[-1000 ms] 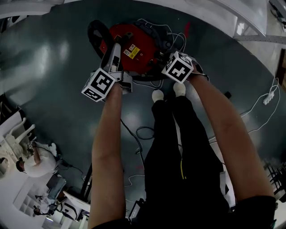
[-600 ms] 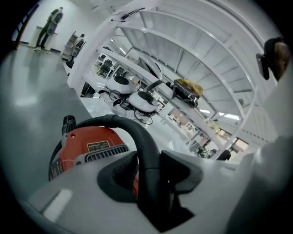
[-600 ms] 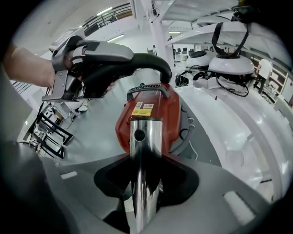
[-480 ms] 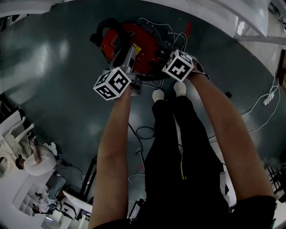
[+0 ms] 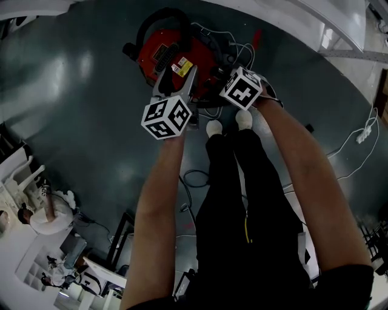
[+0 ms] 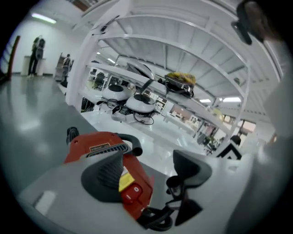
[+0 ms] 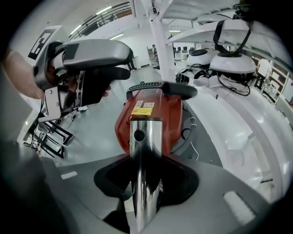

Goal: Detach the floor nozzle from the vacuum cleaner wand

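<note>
The red vacuum cleaner body (image 5: 173, 54) lies on the dark floor ahead of my feet. My right gripper (image 7: 144, 192) is shut on the chrome wand (image 7: 143, 169), which points at the red body (image 7: 153, 114); the wand's open end with a side hole carries nothing. In the head view the right gripper (image 5: 233, 82) sits at the body's right edge. My left gripper (image 5: 177, 75) hangs over the body's near side. Its jaws have just been opening and now stand wide, with nothing between them (image 6: 146, 178). I cannot pick out the floor nozzle in any view.
A black hose (image 5: 160, 15) loops over the vacuum's far side, and black cable (image 6: 158, 219) lies by its switch end. Loose cords (image 5: 194, 178) trail on the floor beside my legs. A white power strip (image 5: 364, 133) lies at right. White racking (image 6: 183, 59) with equipment stands beyond.
The left gripper has moved right across the red body and rolled, and its jaws have spread wide. The right gripper and the wand have kept still.
</note>
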`<state>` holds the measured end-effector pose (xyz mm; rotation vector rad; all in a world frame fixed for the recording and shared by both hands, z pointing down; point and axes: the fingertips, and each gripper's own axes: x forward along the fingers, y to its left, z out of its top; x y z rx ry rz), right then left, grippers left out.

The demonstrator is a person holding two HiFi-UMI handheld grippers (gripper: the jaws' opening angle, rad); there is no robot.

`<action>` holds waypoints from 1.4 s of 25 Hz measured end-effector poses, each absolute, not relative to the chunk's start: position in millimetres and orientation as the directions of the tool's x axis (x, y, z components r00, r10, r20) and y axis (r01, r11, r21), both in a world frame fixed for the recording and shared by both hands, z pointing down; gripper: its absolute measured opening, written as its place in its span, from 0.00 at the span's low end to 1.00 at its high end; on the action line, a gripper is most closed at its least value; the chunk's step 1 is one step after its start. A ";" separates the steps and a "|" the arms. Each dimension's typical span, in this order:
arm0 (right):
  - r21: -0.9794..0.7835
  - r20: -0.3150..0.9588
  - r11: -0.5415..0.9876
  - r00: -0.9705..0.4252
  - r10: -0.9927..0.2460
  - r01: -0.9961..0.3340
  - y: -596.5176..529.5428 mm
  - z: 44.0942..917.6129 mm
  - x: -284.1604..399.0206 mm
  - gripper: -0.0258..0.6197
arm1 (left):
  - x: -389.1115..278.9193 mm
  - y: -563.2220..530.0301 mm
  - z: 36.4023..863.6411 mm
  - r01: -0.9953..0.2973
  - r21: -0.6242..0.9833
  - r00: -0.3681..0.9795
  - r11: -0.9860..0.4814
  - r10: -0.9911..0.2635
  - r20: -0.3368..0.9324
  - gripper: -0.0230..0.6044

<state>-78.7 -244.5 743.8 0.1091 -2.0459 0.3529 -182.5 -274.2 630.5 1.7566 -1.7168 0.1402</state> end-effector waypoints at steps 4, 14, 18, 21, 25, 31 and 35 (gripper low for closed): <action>-0.202 0.873 0.953 -0.482 0.071 -0.226 -245.7 742.8 -83.9 0.28 | -186.4 -262.7 634.4 -0.868 0.477 0.139 0.142 -0.851 0.506 0.44; -0.170 0.878 0.941 -0.478 0.010 -0.294 -280.5 732.6 -103.5 0.28 | -192.4 -232.3 634.1 -0.827 0.548 0.194 0.126 -0.851 0.488 0.30; -0.166 0.881 0.935 -0.474 -0.002 -0.312 -295.5 725.9 -117.2 0.28 | -194.0 -227.2 635.4 -0.821 0.556 0.192 0.131 -0.853 0.485 0.29; -0.176 0.869 0.944 -0.495 0.016 -0.278 -294.1 724.5 -136.7 0.28 | -193.5 -226.3 638.4 -0.818 0.558 0.183 0.138 -0.858 0.480 0.29; -0.176 0.852 0.955 -0.522 0.027 -0.239 -283.1 723.3 -165.6 0.28 | -201.3 -219.9 642.5 -0.812 0.562 0.166 0.159 -0.860 0.483 0.29; -0.125 0.846 0.966 -0.534 -0.015 -0.225 -275.9 729.2 -183.1 0.29 | -223.3 -208.7 645.3 -0.807 0.561 0.143 0.187 -0.859 0.492 0.29; -0.123 0.844 0.968 -0.537 -0.015 -0.220 -270.9 732.6 -186.7 0.46 | -228.7 -205.4 646.2 -0.805 0.559 0.132 0.199 -0.859 0.495 0.29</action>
